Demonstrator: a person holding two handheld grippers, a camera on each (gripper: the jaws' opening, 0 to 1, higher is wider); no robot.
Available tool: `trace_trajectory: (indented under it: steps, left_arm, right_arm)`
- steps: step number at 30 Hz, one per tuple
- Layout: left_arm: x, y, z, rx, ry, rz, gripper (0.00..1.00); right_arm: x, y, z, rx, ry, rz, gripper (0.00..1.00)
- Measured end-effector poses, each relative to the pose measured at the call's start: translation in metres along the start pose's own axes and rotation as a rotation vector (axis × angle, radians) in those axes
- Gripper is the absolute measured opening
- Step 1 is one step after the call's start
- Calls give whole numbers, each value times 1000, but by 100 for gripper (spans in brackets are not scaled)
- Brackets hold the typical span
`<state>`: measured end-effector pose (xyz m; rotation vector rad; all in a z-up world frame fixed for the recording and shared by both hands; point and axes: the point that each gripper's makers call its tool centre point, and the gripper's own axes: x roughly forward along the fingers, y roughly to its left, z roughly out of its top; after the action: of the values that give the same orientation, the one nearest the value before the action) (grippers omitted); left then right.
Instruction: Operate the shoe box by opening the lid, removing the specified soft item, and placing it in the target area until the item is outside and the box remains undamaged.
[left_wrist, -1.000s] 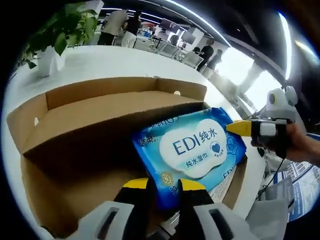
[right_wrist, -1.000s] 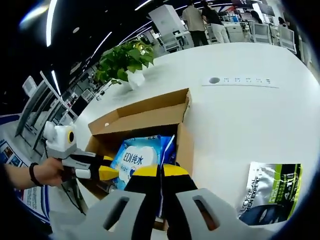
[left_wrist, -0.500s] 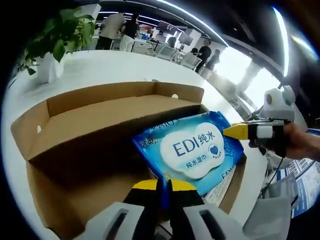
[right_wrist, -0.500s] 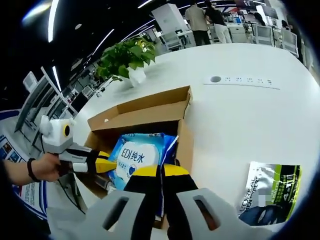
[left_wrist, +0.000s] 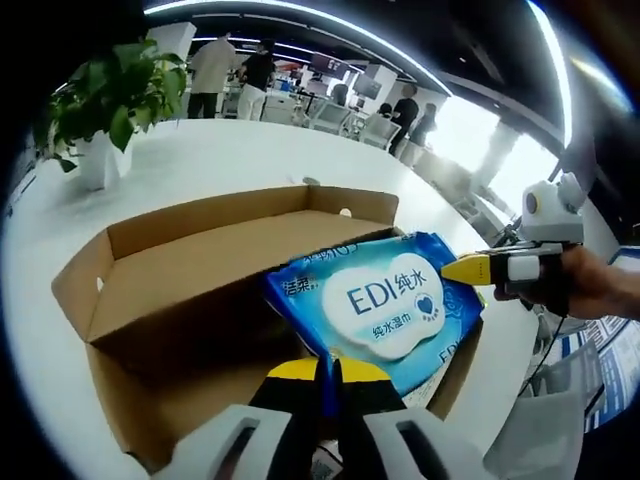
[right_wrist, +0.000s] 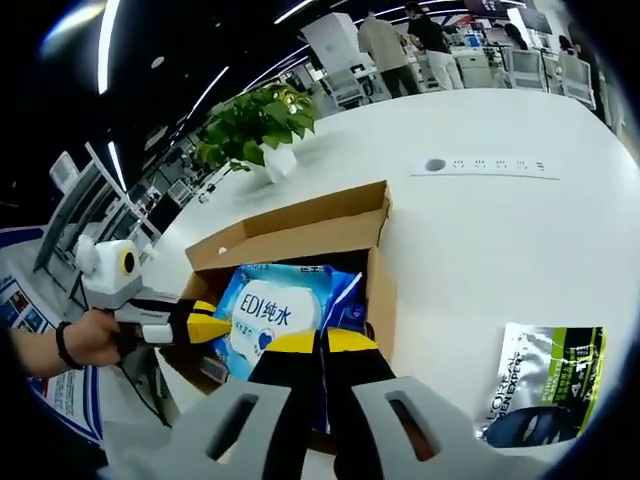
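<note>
The blue wet-wipes pack (left_wrist: 385, 305) was held tilted above the open shoe box (left_wrist: 200, 250), pinched at one edge by the closed left gripper (left_wrist: 327, 372) and at the opposite edge by the closed right gripper (right_wrist: 320, 342). A silver pouch (right_wrist: 545, 385) lay on the white table (right_wrist: 480, 220), near a potted plant (right_wrist: 255, 130)

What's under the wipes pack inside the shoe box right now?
Under the blue wipes pack, printed paper peeks out near the shoe box front wall. The rest beneath is covered. Both the left claw and right claw pinch the pack's edges.
</note>
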<state>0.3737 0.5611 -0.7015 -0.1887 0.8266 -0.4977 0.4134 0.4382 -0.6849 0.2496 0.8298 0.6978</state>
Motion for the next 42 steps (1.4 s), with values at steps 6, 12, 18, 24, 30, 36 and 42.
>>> trace_trajectory:
  steps: [6,12,18,24,30,36,42]
  left_arm:
    - [-9,-1,6,5,-20,6,3]
    - [-17,-4,15,15,-43,9,3]
    - [-22,-13,26,36,-59,6,3]
    - [-21,-25,35,58,-68,-8,3]
    - [-14,-40,42,87,-63,-28,3]
    - [-4,-57,48,114,-54,-48,3]
    - [6,-75,51,134,-46,-71,3]
  right_arm:
    - [-5,8,4,-3,-18,10,0]
    - [-12,13,10,-17,-41,17,0]
    - [-22,13,17,-21,-65,12,0]
    - [-33,7,21,-19,-86,-2,0]
    - [-46,-4,22,-7,-106,-17,0]
    - [-61,-19,20,15,-125,-41,0]
    - [-78,-36,17,33,-139,-65,0]
